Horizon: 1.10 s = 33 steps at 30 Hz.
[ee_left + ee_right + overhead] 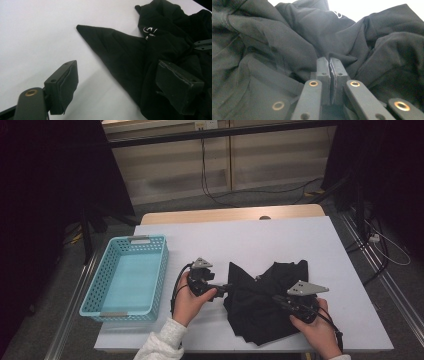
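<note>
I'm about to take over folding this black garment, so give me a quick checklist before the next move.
1. Right tongs shut: ok. Whether cloth is pinched between them: cannot tell.
2. Left tongs open and at the garment edge: ok.
3. Garment flat: not ok, bunched in folds.
4. Garment fully on the table: ok.
5. Basket has room, clear of the hands: ok.

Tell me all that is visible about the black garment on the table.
The black garment is a soft, matte cloth, crumpled in a heap on the white table, right of the blue basket. One corner sticks out flat; small white print shows. The right gripper is shut on a fold; the left gripper is open at its edge.
</note>
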Available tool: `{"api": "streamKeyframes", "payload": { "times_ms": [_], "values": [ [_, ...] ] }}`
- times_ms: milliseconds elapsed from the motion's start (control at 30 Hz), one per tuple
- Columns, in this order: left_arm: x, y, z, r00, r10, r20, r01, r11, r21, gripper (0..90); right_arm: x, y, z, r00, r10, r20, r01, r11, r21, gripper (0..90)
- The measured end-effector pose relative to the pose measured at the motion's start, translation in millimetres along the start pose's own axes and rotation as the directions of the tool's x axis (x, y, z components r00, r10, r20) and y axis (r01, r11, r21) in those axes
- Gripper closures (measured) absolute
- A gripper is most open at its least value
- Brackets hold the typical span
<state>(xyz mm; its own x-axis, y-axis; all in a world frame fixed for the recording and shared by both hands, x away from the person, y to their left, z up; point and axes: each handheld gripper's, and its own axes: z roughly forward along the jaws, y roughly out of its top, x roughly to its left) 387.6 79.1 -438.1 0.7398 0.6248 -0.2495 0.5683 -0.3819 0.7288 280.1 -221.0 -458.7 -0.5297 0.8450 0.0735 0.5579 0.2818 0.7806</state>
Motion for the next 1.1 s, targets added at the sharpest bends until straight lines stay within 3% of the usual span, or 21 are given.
{"api": "streamKeyframes", "payload": {
  "times_ms": [200, 600, 700, 867, 900, 967, 1000, 1067, 1100],
  "values": [
    [-2.9, -1.4, 11.5, 0.9999, 0.006, -0.009, -0.005, 0.9998, 0.018, 17.1, -3.8, -8.8, -4.3, 0.9996, -0.001, -0.029, 0.0, 1.0, -0.024, 86.9],
    [1.9, 5.9, 31.4, 0.9992, 0.017, -0.037, -0.016, 0.9997, 0.02, 15.9, -6.2, -14.1, -9.8, 0.9999, -0.013, -0.007, 0.014, 1.0, 0.008, 88.5],
    [2.6, 8.1, 39.5, 0.9995, 0.013, -0.029, -0.012, 0.9992, 0.038, 15.9, -6.5, -14.1, -10.3, 0.9999, -0.012, -0.005, 0.012, 1.0, 0.014, 88.6],
    [-4.0, 10.5, 50.2, 0.9988, 0.048, -0.007, -0.048, 0.9975, 0.053, 18.0, -9.2, -14.3, -10.1, 1.0, 0.005, -0.008, -0.005, 1.0, 0.006, 88.5],
    [-4.4, 11.8, 50.6, 0.9985, 0.055, -0.007, -0.055, 0.9967, 0.06, 20.0, -9.9, -14.2, -10.0, 0.9999, 0.005, -0.01, -0.005, 1.0, 0.005, 88.5],
    [-8.1, 13.3, 53.0, 0.9982, 0.042, 0.042, -0.044, 0.9972, 0.06, 28.0, -9.5, -14.2, -10.5, 1.0, -0.001, -0.008, 0.001, 1.0, 0.005, 88.5],
    [-11.2, 12.8, 55.2, 0.9974, 0.054, 0.046, -0.057, 0.9968, 0.057, 30.2, -9.0, -14.2, -10.5, 1.0, -0.003, -0.008, 0.003, 1.0, 0.007, 88.5],
    [-17.9, 12.9, 56.3, 0.9947, 0.102, 0.016, -0.102, 0.9923, 0.07, 33.5, -8.3, -13.5, -9.9, 1.0, -0.008, -0.004, 0.008, 1.0, 0.009, 88.5],
    [-19.3, 14.3, 55.1, 0.9965, 0.077, 0.035, -0.079, 0.9931, 0.087, 46.3, -7.9, -13.0, -9.3, 1.0, -0.008, -0.003, 0.008, 1.0, 0.009, 88.5]
  ]
}}
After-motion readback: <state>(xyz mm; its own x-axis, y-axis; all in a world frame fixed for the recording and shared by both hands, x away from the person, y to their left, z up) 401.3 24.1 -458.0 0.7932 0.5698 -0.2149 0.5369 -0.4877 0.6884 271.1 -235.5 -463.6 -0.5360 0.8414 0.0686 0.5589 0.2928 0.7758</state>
